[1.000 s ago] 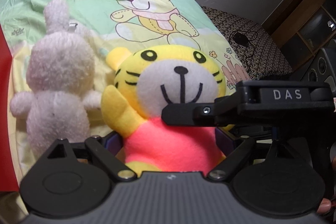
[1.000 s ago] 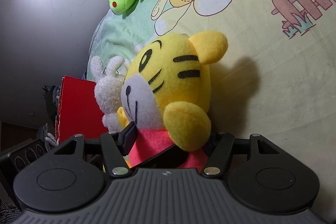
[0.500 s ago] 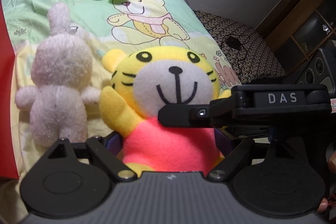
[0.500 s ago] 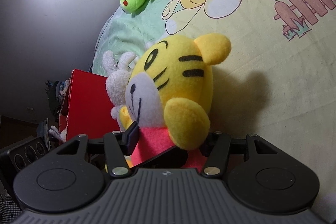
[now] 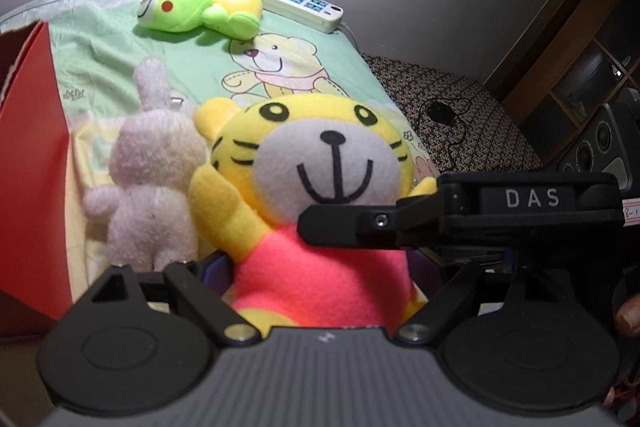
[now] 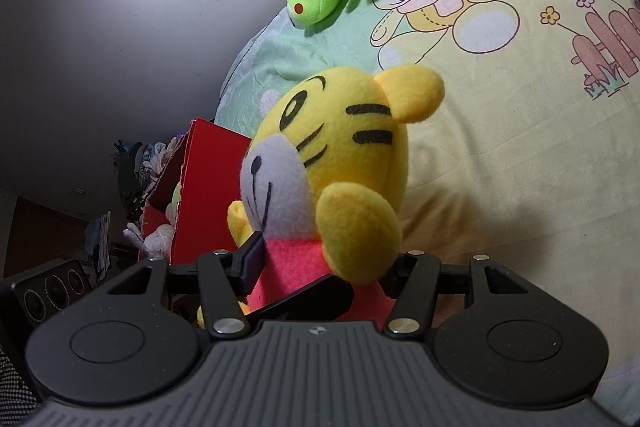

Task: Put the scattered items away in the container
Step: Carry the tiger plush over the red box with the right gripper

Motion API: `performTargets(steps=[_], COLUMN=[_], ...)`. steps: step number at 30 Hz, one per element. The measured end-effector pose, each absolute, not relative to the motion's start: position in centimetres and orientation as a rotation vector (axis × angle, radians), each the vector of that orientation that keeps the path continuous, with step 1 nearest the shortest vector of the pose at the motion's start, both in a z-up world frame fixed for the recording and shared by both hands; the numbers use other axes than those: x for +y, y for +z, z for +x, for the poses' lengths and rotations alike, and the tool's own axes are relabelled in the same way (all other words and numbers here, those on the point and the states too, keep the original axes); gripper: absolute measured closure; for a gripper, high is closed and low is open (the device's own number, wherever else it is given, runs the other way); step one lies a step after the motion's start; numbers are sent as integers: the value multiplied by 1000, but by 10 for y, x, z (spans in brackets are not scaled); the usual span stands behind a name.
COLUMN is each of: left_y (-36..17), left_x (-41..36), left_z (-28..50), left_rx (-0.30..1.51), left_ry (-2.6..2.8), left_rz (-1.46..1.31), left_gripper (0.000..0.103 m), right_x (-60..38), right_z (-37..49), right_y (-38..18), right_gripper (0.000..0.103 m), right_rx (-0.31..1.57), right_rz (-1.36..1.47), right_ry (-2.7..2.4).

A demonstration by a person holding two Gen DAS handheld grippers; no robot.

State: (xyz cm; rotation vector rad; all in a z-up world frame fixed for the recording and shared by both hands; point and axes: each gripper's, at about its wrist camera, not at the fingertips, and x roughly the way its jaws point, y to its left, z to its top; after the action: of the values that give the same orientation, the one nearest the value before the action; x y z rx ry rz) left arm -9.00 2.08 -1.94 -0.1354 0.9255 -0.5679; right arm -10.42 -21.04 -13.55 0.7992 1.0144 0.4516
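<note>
1. Left tongs (image 5: 320, 267) and right tongs (image 6: 324, 267) both clamp the tiger plush (image 5: 316, 195) at its pink torso.
2. Left of the left tongs: red container (image 5: 28, 167) (open top); pale rabbit plush (image 5: 152, 179) touches the tiger.
3. Ahead on the bed: frog plush (image 5: 200, 5), power strip (image 5: 304, 7).

The letters "DAS" stand in pale capitals on a dark plate on the black finger of the right gripper (image 5: 440, 211), which crosses the left wrist view in front of the tiger toy (image 5: 316, 195). Just right of that plate, at the picture's edge, a white label (image 5: 631, 215) with a pink stripe bears handwriting that looks like "8-1", cut off by the frame. A small grey mark is printed on the green part of the bedsheet (image 5: 76, 94), too small to make out.
</note>
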Motion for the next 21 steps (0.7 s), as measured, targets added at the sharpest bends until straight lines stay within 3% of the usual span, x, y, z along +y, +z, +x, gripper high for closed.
performTargets(steps=[21], left_y=[30], left_x=[96], left_z=[-111], left_rx=[749], left_ry=[-515], left_rz=[-142], left_gripper=[16], right_x=[-136], right_z=[-117], right_y=[-80], right_gripper=[44], right_rx=[890], right_rz=[722], right_ry=[548])
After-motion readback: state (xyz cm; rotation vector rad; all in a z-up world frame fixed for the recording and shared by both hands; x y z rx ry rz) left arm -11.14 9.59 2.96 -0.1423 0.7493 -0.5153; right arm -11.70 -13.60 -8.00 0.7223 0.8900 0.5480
